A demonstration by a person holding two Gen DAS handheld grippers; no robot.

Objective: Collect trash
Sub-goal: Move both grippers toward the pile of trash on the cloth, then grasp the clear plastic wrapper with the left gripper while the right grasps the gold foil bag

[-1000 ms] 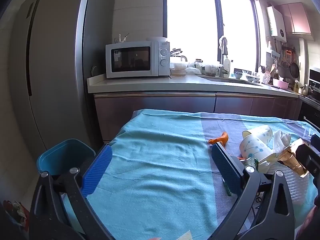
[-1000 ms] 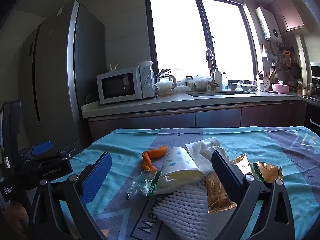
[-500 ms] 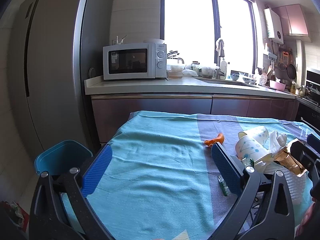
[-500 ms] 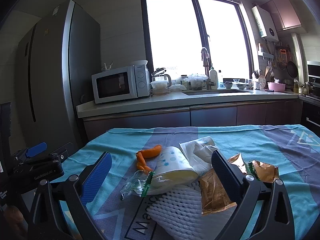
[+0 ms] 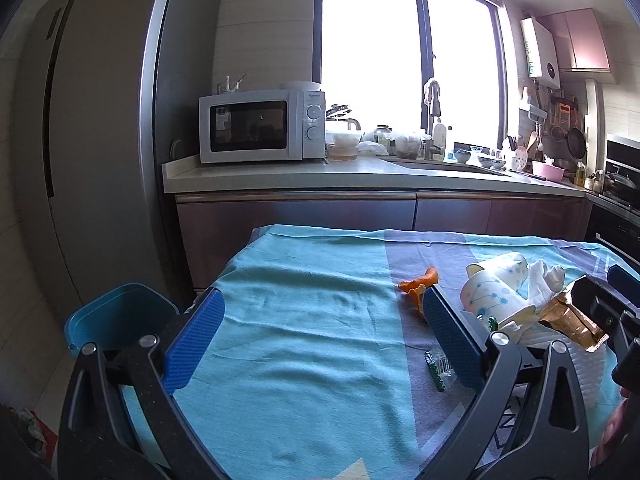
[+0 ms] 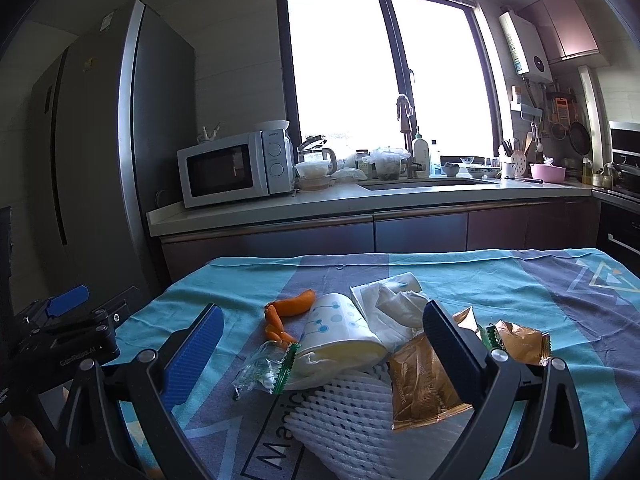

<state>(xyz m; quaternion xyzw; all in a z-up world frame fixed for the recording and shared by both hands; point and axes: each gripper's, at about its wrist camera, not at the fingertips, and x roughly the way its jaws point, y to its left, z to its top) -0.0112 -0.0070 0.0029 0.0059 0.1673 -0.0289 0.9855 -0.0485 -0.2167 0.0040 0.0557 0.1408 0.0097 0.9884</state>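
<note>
Trash lies in a heap on the teal and grey tablecloth [image 6: 520, 280], straight ahead of my right gripper [image 6: 320, 344], whose blue-padded jaws stand wide with nothing between them but the pile beyond. My left gripper [image 5: 320, 332] is spread just as wide and empty over bare cloth, with the heap off at its 3 o'clock.

From the right wrist view, the white foam fruit net [image 6: 348, 408] sits nearest, at 6 o'clock of the pile, its lower edge cut off by my gripper frame. A tipped paper cup [image 6: 340, 336] with blue dots rests on it, mouth toward me. At the cup's 9 o'clock a clear wrapper with a green edge [image 6: 264, 368] lies crumpled; what it held I cannot make out. Orange peel [image 6: 288, 308] curls at 11 o'clock. A wad of white tissue [image 6: 396, 304] sits at 1 o'clock, partly hidden behind my right finger. One gold snack packet [image 6: 420, 384] lies at 4 o'clock, half covered by that same finger; a second gold packet [image 6: 520, 342] lies farther right.

In the left wrist view a blue bin [image 5: 116, 316] stands off the table's edge at 9 o'clock, its lower half hidden by my gripper. My right gripper's black body intrudes at the far right edge, cropped.
</note>
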